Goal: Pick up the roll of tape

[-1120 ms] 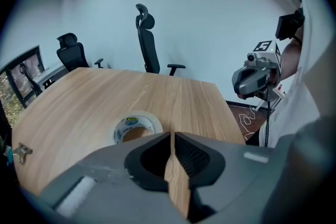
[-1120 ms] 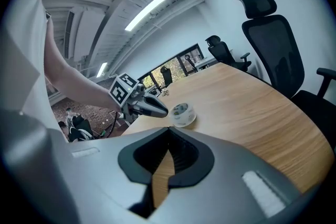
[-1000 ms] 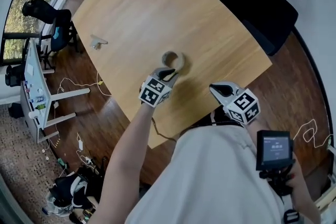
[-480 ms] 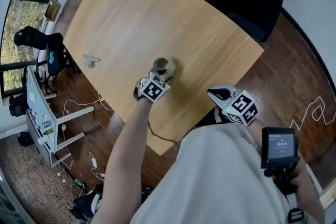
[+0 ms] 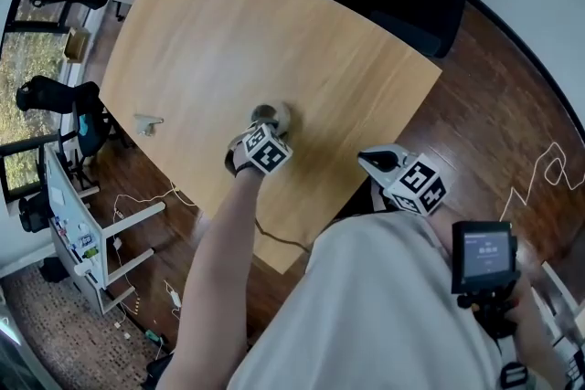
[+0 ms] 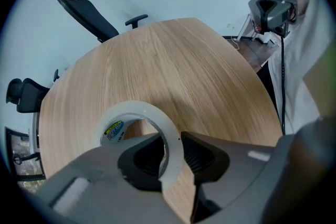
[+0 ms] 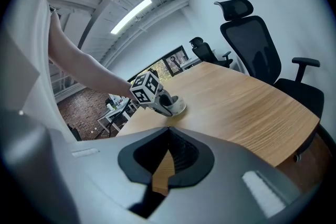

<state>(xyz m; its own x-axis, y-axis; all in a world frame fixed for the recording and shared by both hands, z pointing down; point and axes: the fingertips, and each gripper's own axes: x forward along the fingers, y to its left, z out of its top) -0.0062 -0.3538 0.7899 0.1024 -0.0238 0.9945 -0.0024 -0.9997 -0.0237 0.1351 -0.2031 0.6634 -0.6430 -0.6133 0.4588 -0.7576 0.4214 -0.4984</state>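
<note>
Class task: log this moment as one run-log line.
left gripper: shut on translucent white tape roll | right gripper: shut, empty | lift: cannot tell

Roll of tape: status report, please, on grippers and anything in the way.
Left gripper shut on the roll of tape, one jaw inside the ring. Right gripper shut, empty. Roll low at the table, nothing in the way.

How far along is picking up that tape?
Reach looks done: the left gripper pinches the wall of the roll of tape. The roll seems to rest on the table, so the lift remains. The right gripper is shut and empty.
</note>
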